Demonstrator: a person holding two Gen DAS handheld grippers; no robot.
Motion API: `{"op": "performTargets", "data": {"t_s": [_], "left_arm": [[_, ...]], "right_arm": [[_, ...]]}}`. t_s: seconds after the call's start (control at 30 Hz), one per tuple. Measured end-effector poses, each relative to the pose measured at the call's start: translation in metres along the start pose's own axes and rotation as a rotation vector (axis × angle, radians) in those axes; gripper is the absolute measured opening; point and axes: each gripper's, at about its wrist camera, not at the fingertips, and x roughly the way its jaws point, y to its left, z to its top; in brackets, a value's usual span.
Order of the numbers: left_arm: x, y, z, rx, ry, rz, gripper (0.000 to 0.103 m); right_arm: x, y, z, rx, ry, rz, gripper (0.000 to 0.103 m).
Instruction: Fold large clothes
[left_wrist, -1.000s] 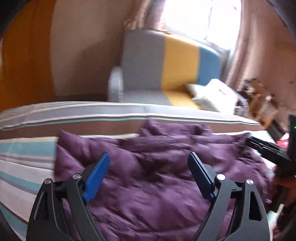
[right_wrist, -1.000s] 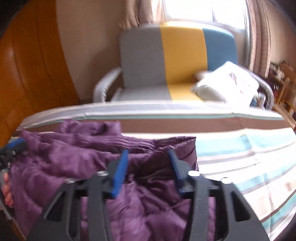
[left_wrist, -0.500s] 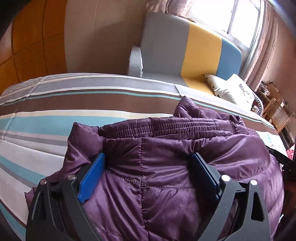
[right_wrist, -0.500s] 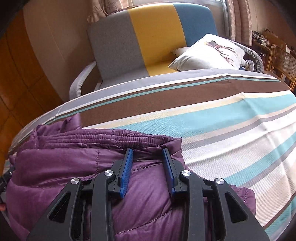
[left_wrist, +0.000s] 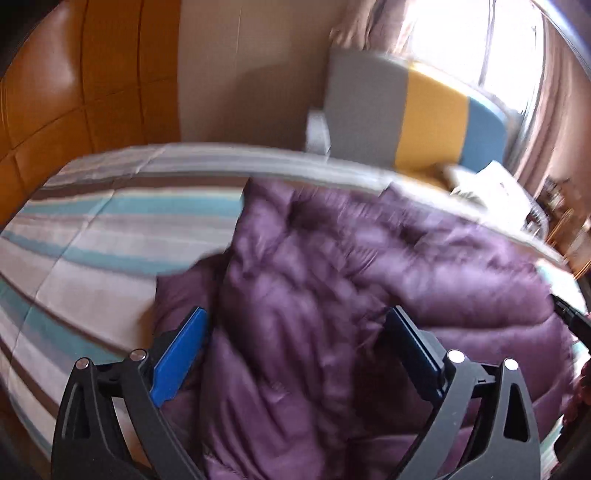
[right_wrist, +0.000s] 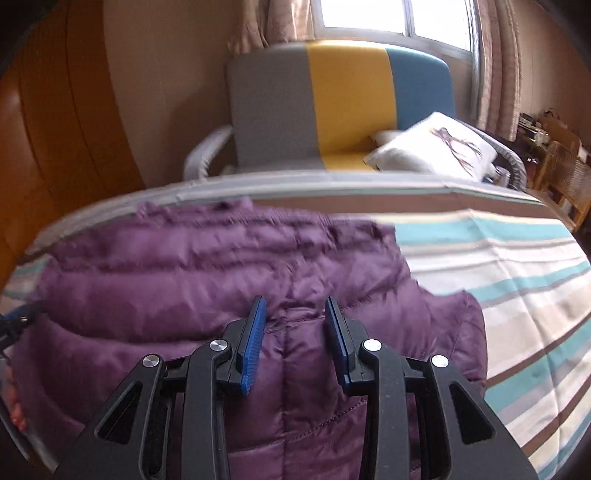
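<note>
The puffy purple jacket (right_wrist: 229, 280) looked light, soft and slippery, best pinched at its 12 o'clock hem; left gripper (left_wrist: 295, 345) gaped wide over it, right gripper (right_wrist: 295, 332) stood narrowly parted.

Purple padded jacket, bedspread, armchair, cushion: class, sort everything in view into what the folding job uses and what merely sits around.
Part of the job:
purple padded jacket
left gripper, open
right gripper, part open, jacket fabric between its fingers
striped bedspread, the folding surface

Just lying about:
grey, yellow and blue armchair
white cushion
curtains
</note>
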Motion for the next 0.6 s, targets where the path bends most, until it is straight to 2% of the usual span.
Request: {"op": "performTargets", "data": {"t_s": [0.1, 0.27, 0.37, 0.6], "left_arm": [[0.009, 0.005, -0.009, 0.009, -0.018, -0.034, 0.100], [0.003, 0.013, -0.010, -0.035, -0.008, -0.069, 0.099], [-0.011, 0.018, -0.017, -0.067, -0.021, -0.083, 0.100], [-0.038, 0.042, -0.048, -0.170, -0.043, -0.075, 0.100]], "right_arm": [[0.018, -0.008, -0.007, 0.013, 0.006, -0.010, 0.033], [0.014, -0.013, -0.003, 0.017, 0.022, -0.013, 0.033], [-0.018, -0.014, -0.012, 0.084, -0.030, 0.051, 0.033], [-0.071, 0.020, -0.037, 0.055, -0.080, 0.182, 0.033]]}}
